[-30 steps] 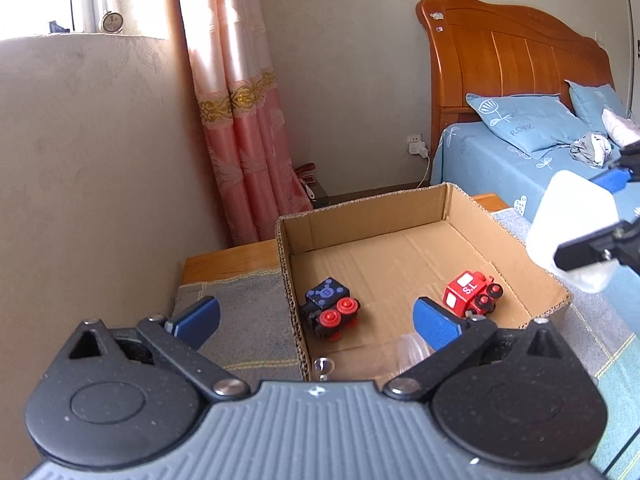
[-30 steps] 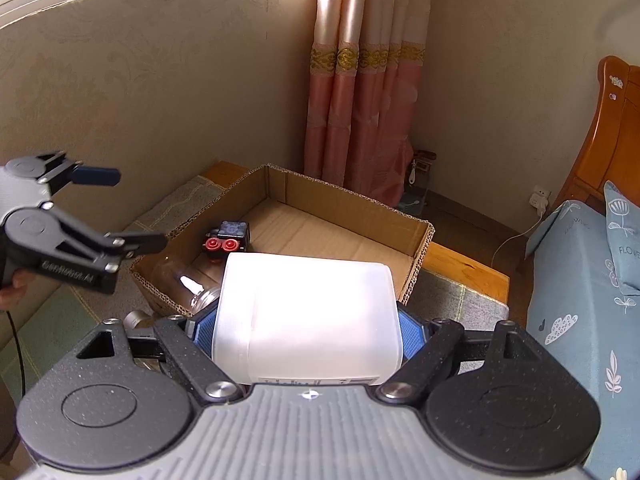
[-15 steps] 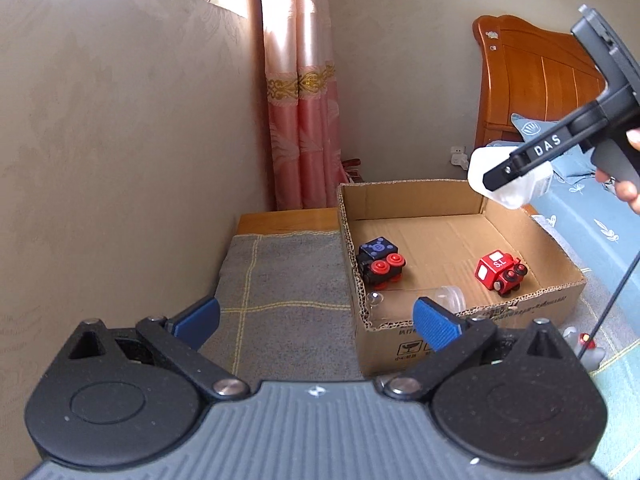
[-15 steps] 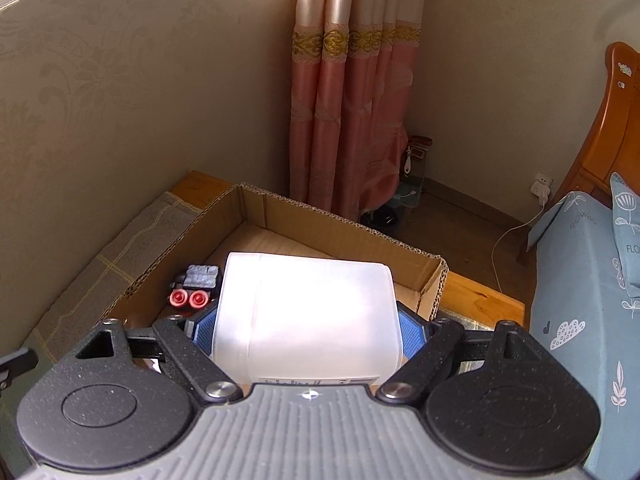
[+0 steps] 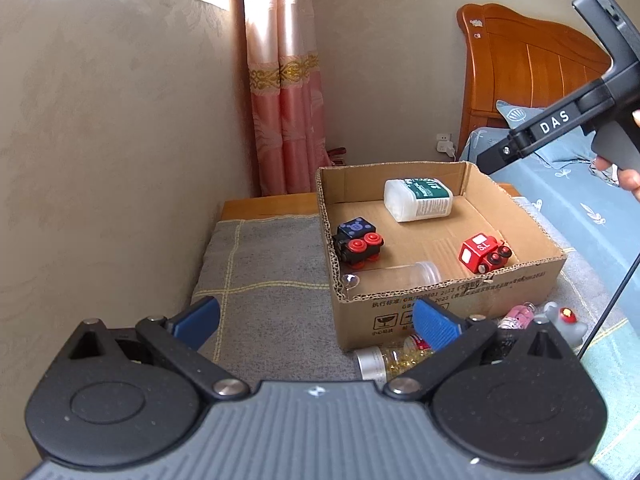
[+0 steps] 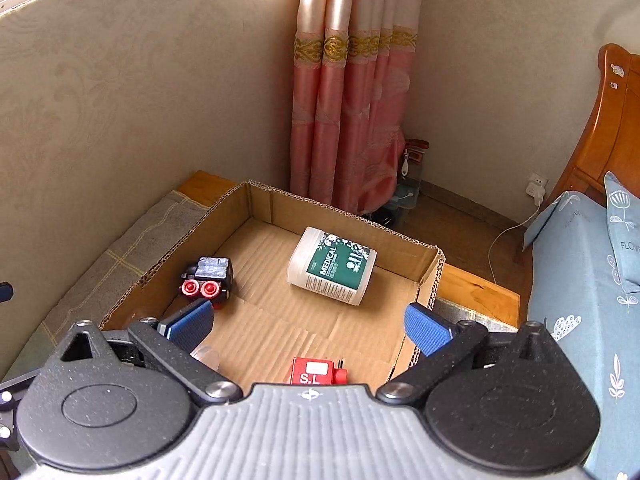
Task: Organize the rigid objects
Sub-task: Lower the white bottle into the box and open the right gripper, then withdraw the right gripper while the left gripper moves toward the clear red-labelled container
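White medical bottle (image 6: 332,266) lies on its side inside cardboard box (image 6: 430,276), far end. Left to right: black toy train (image 6: 208,280), bottle, red toy train (image 5: 482,252). Left claw (image 5: 316,322) spread, empty; right claw (image 6: 308,324) spread, empty above box.

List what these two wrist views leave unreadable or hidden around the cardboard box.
- Items in front of the cardboard box: left view; the left claw covers most of them, identities unclear.
- Clear jar: right view; nearly all hidden behind the right claw.
- Red train: right view; lower part cut off by the claw body.
- Box print: too small.
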Tool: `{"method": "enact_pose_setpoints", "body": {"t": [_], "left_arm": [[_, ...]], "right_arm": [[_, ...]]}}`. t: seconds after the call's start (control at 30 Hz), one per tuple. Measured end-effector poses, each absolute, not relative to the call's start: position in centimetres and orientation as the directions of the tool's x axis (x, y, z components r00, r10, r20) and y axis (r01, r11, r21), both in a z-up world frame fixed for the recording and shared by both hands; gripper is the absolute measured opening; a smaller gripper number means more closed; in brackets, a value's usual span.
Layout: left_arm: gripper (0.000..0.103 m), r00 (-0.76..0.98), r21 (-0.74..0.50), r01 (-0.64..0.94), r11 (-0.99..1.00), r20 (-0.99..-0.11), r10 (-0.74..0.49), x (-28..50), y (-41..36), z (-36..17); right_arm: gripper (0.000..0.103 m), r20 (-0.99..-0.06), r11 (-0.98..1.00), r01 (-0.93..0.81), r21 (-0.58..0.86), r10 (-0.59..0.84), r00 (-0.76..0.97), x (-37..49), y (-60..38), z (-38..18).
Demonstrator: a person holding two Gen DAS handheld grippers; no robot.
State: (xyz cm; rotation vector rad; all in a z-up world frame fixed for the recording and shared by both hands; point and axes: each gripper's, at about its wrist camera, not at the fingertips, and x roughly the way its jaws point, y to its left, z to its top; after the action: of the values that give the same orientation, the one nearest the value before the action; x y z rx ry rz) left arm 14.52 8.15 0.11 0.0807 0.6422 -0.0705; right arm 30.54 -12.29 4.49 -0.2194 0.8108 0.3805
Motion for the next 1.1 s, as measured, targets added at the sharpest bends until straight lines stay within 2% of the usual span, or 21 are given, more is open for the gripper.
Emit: {"method": "enact_pose_setpoints", "body": {"t": [0.27, 0.6, 0.7, 0.83, 1.1], "left_arm": [[0.102, 0.788, 0.061, 0.116, 0.991, -0.614, -0.054, 13.6, 7.0, 0.0], [0.102, 0.744, 0.049, 0.189, 0.981, -0.660, -0.110, 11.9, 4.7, -1.2], [0.102, 0.730, 0.044, 0.222, 0.974, -0.669, -0.137, 11.6, 3.7, -1.6], [0.102, 0.707, 0.039, 0.264, 0.964, -0.687, -0.166, 12.0, 2.0, -2.5], [0.102, 0.679, 0.017, 0.226, 0.974, -0.720, -0.145, 13.2, 1.8, -4.9]], "right_arm": [[0.103, -0.734, 0.918, -0.395, -0.025, 0.251, 0.630, 25.4, -13.7, 3.8], [0.103, -0.690, 0.971, -0.236, -0.040, 0.144, 0.710, 16.0, -15.9, -1.1], [0.103, -0.676, 0.985, -0.174, 0.011, 0.136, 0.724, 13.2, -16.8, -2.9], [0.103, -0.706, 0.983, -0.150, 0.104, 0.179, 0.685, 11.5, -17.8, -4.8], [0.103, -0.708, 0.987, -0.157, 0.045, 0.142, 0.691, 10.3, -17.4, -4.9]]}}
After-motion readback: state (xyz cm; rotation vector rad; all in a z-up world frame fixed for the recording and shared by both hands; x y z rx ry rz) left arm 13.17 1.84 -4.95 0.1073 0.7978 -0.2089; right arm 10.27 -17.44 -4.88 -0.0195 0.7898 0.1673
